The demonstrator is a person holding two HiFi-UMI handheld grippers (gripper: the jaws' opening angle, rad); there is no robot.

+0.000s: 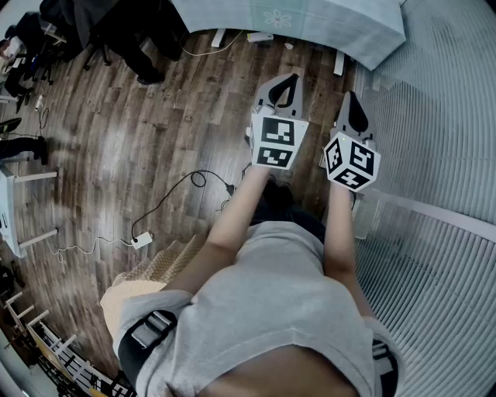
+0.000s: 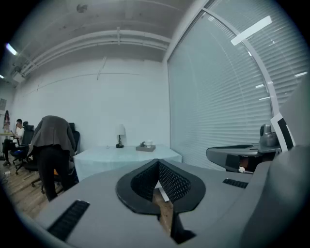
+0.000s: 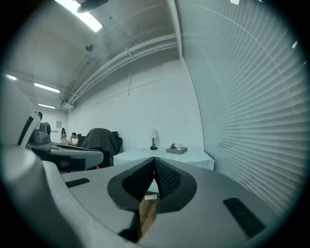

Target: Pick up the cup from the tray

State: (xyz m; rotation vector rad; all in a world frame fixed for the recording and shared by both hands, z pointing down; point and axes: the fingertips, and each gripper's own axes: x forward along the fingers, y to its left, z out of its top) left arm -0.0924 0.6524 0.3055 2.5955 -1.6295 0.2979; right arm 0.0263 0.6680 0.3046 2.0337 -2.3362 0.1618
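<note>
Head view: a person stands on a wood floor (image 1: 116, 139), both tools held out toward a cloth-covered table (image 1: 310, 19).
Left gripper (image 1: 285, 84): jaws pressed together – nothing between them.
Right gripper (image 1: 355, 105): jaws together, likewise empty.
Cup (image 3: 179, 145): upright on the tray (image 3: 176, 150) on that table, near a lamp (image 3: 154, 138) – well apart from both grippers.

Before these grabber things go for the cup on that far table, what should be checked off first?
1. Left gripper empty, jaws together: ok.
2. Right gripper empty, jaws together: ok.
3. Cup in sight on the tray: ok.
4. Cup within reach: not ok, the table stands well ahead.
5. Jaws opened for the grasp: not ok.
6. Cup full or empty: cannot tell.
</note>
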